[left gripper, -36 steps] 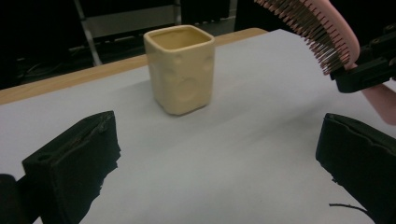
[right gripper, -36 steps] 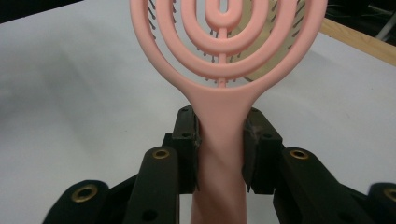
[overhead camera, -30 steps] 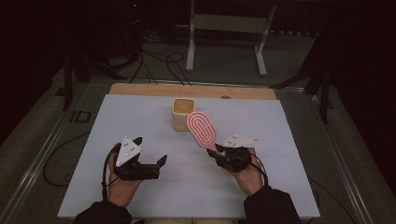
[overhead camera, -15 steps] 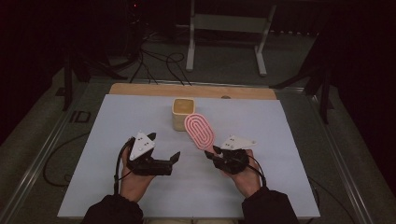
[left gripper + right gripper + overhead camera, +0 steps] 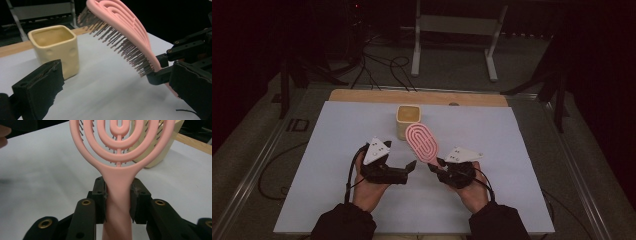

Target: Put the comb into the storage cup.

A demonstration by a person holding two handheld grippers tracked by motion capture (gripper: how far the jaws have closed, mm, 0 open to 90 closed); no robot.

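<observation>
Hand-held gripper work at a white-topped bench (image 5: 337,200): the right hand-held gripper (image 5: 436,165) pinches the handle of a pink brush (image 5: 422,143), its jaws pressed against both sides of the stem, and holds it raised off the surface at about the 6 o'clock side of a yellow square cup (image 5: 408,120), bristles turned toward the person's left. The left hand-held gripper (image 5: 410,166), jaws spread and holding nothing, sits just at the brush's 8 o'clock, pointing toward the handle. The step appears to be a hand-over or a placing of the brush in the cup; done well, the spread jaws should close squarely on the bare stem below the bristles before the right lets go, with the head kept clear of the cup's rim. Against the frame half a second earlier, the left hand-held gripper has drawn nearer the brush, while the brush and cup sit much as they did.
</observation>
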